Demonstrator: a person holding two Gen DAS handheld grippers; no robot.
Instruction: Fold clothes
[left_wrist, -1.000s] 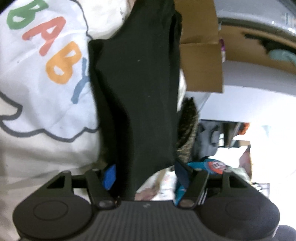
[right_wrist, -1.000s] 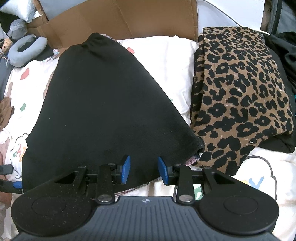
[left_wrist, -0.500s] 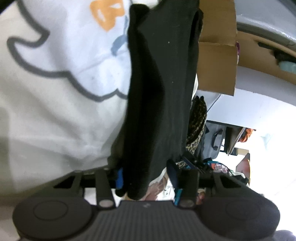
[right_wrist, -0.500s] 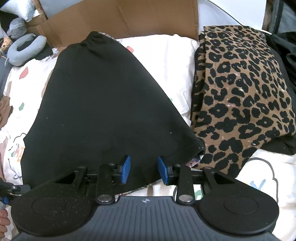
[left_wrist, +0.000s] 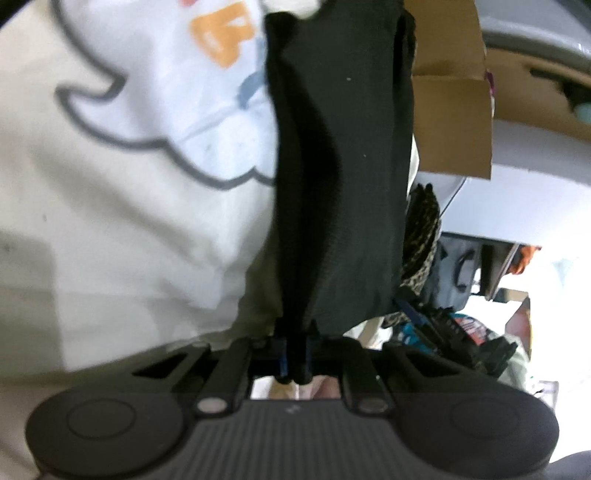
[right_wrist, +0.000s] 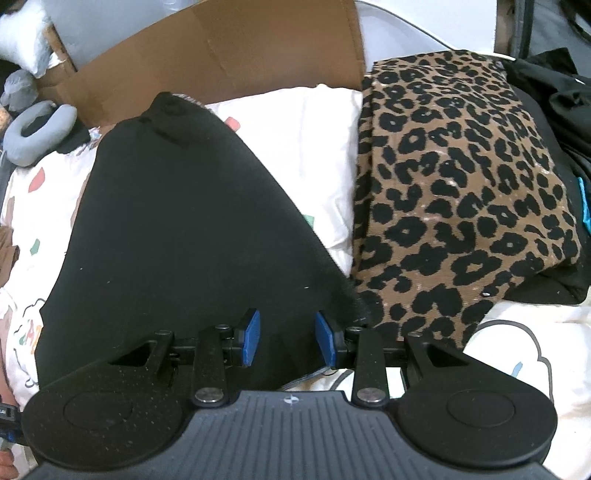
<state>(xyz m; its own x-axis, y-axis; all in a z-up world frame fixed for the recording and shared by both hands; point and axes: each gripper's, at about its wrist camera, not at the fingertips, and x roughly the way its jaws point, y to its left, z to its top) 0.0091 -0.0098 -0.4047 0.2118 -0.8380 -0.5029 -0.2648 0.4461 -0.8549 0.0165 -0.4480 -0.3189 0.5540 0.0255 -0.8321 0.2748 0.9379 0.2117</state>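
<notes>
White printed bedding (right_wrist: 321, 147) beside black garment (right_wrist: 177, 229); left gripper (left_wrist: 294, 354) just clamped on its edge, right gripper (right_wrist: 286, 341) agape.

Black garment (right_wrist: 184, 229): matt knit cloth, lint-flecked. Leopard garment (right_wrist: 454, 192): ribbed, corduroy-like cloth. Sheet (left_wrist: 110, 229): smooth printed white cotton. Cardboard (right_wrist: 221, 48): matt brown, creased. Right gripper (right_wrist: 287, 338): matt black plastic, blue rubbery pads, metal screws.

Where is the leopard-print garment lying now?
In the right wrist view, the leopard-print garment lies folded right of the black garment, a white pillow between them.
</notes>
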